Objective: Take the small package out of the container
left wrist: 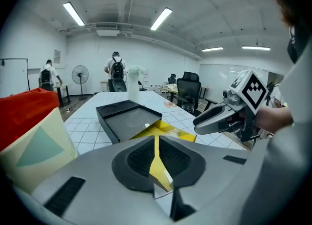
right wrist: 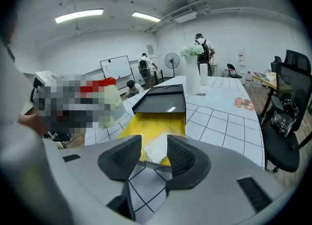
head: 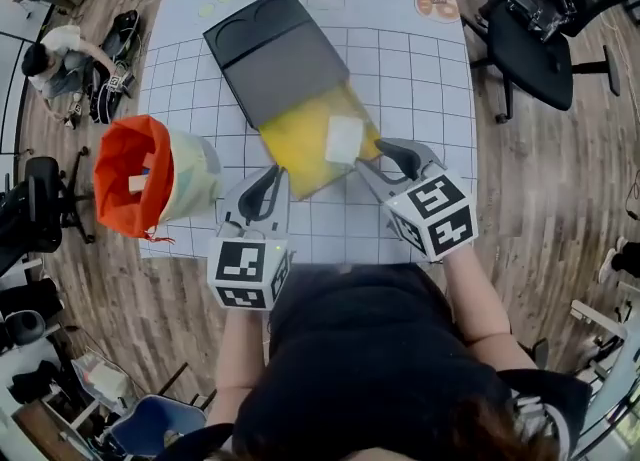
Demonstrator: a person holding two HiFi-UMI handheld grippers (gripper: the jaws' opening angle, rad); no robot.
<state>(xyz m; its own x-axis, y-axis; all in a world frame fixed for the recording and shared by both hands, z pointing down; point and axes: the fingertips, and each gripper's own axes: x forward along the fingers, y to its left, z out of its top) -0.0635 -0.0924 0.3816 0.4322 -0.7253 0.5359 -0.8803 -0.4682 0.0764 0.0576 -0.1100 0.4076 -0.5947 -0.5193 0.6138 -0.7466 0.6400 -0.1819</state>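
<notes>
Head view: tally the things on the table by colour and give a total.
Black: 1, the container sleeve
Yellow: 1, the drawer
White: 2, the small package and the vase
Orange-red: 1, the bag
Total: 5

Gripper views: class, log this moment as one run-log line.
left gripper: shut on yellow tray | right gripper: open, facing small package, not gripping | small package: lying on yellow tray | black container: behind tray
</notes>
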